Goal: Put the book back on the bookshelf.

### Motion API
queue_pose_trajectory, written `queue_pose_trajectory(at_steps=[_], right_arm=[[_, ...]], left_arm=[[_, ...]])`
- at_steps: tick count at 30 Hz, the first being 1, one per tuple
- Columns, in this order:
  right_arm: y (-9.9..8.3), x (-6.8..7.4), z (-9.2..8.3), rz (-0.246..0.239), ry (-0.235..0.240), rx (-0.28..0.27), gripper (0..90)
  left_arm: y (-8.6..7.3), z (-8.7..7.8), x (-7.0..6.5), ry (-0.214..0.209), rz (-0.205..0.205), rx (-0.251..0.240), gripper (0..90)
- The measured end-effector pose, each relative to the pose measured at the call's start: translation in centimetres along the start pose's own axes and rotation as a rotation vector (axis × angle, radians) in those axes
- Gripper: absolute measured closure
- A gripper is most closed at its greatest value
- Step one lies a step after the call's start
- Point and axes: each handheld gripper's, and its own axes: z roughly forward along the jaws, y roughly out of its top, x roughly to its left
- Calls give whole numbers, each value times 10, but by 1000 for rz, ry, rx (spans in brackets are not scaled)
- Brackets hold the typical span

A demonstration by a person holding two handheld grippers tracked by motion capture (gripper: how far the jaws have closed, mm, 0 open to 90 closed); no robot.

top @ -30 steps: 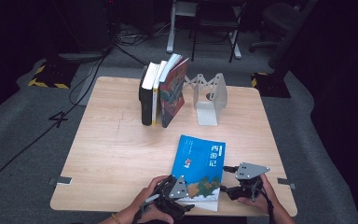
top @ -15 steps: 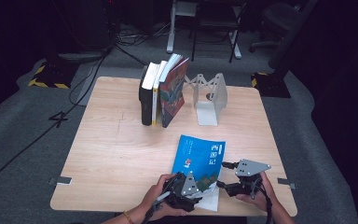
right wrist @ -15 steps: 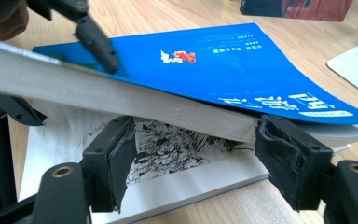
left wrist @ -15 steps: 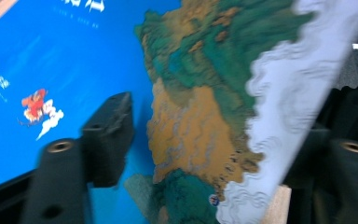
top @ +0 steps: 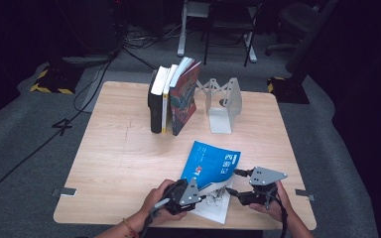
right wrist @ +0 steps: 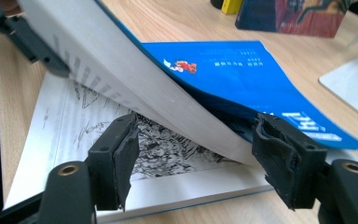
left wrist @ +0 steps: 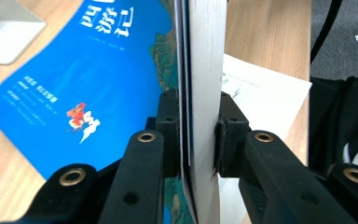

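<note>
At the near edge of the desk [top: 124, 148] the left claw [top: 194, 191] grips the front part of the blue book [top: 213, 163]: in the left gripper view its pads [left wrist: 168, 135] press from both sides on the cover and a thick block of pages, seen edge-on between them. Its jaws have just been closing, and the book is between them. That block is lifted off the rest of the book, which lies flat near the front edge, right of the middle, with a printed drawing page [right wrist: 168, 140] laid bare beneath.

Just to the right, the right claw [top: 234, 187] sits at the book's right edge. In the right gripper view its jaws stand apart, one over the bare page and one by the blue cover's edge, with the raised pages arching between them; the pads do not press on anything, so it is open. A hand [top: 151, 203] holds each claw.

Farther back, three books [top: 171, 96] stand upright together near the middle of the desk's far side. Just right of them stands a grey metal bookend [top: 225, 101], apart from the row.
</note>
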Motion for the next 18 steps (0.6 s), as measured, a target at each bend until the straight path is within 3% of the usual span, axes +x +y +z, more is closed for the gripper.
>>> queue_pose_trajectory(at_steps=[3,4,8,10,15,18], right_arm=[[5,-6,2,4,-8,-40,310],[6,-8,3,3,-7,-41,310],[7,-8,16,-33,47,-10,302],[9,-4,21,-68,51,6,299],[14,-5,36,-102,46,28,319],[14,-13,46,-91,68,27,332]], left_arm=[[-7,-5,8,1,10,4,777],[-10,-7,11,-4,-5,-3,776],[-16,-15,20,-2,-27,-10,773],[-19,-17,23,-4,-32,-9,769],[-28,-25,31,-7,-73,-23,754],[-33,-30,35,3,-97,-29,747]])
